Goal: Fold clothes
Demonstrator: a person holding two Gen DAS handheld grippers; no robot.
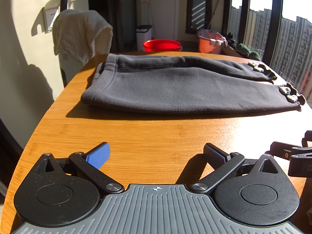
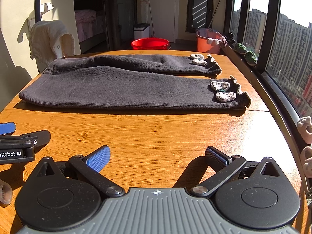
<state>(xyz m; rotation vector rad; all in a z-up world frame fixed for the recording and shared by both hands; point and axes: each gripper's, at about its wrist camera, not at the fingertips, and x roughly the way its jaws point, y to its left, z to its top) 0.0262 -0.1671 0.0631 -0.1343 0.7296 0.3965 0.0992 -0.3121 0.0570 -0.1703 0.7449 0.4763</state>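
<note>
Dark grey knit trousers [image 1: 175, 85] [image 2: 124, 89] lie flat across the far half of a wooden table [image 1: 148, 136] [image 2: 156, 132]. The waistband is at the left; the two legs run right to ruffled cuffs with crocheted bows [image 2: 223, 90]. My left gripper [image 1: 156, 154] hovers open over bare wood near the front edge, well short of the trousers, holding nothing. My right gripper [image 2: 157, 156] stands open beside it to the right, also empty. Each gripper shows at the edge of the other's view: the right gripper [image 1: 292, 156] and the left gripper [image 2: 21, 142].
A cream towel [image 1: 78, 33] hangs over a chair at the table's far left. A red basin [image 1: 161, 45] and an orange bucket [image 1: 209, 42] stand on the floor behind. Windows run along the right side. Pinkish fabric [image 2: 306, 136] shows at the right edge.
</note>
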